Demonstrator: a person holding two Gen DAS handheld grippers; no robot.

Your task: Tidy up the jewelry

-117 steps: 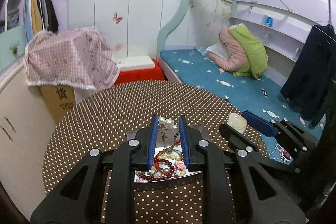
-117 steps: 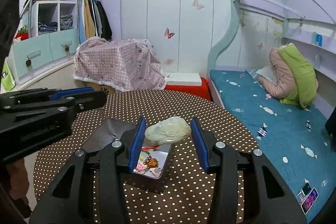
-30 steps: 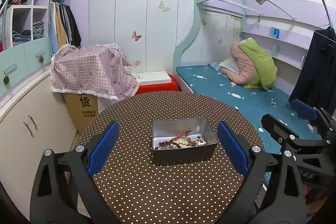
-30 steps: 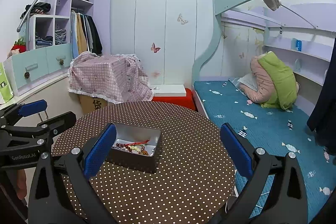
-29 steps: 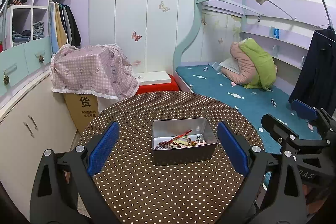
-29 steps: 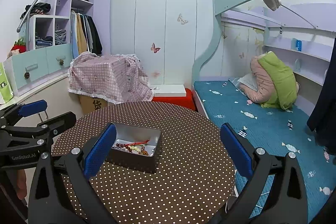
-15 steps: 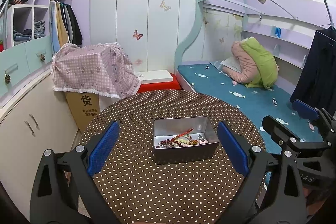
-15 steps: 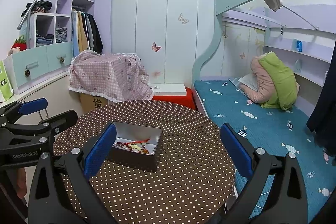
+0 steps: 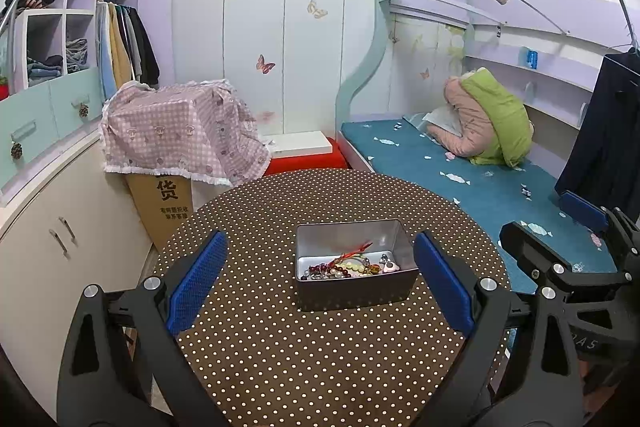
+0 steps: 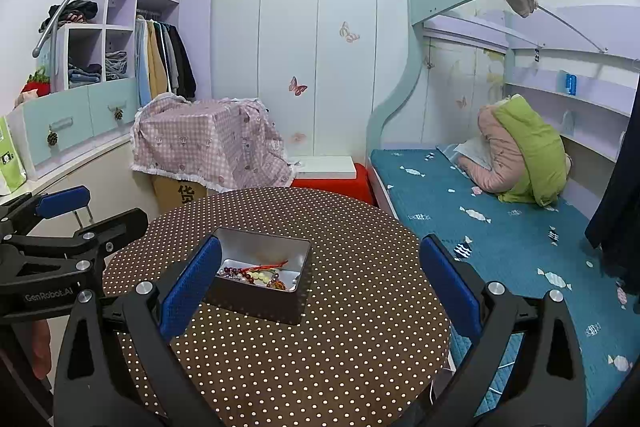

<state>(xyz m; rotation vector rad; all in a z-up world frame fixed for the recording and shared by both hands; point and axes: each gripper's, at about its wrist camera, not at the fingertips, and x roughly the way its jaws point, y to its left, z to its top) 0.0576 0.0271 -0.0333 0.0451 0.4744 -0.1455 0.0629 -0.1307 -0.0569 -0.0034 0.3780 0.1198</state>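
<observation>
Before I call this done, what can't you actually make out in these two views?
- Jewelry in the tin: too small and tangled to count, both views.
- Tin's near floor: hidden by its front wall, left wrist view.
- Table near edge: hidden behind the open right claw and left claw.

Polka-dot round table [image 9: 320,355]; teal bed [image 9: 472,183]; checked cloth [image 10: 208,143] draped over box.

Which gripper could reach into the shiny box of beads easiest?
Probably the left gripper: the metal box sits centered between its open fingers. For the right gripper the box lies off toward its left finger. Both are open and empty.
</observation>
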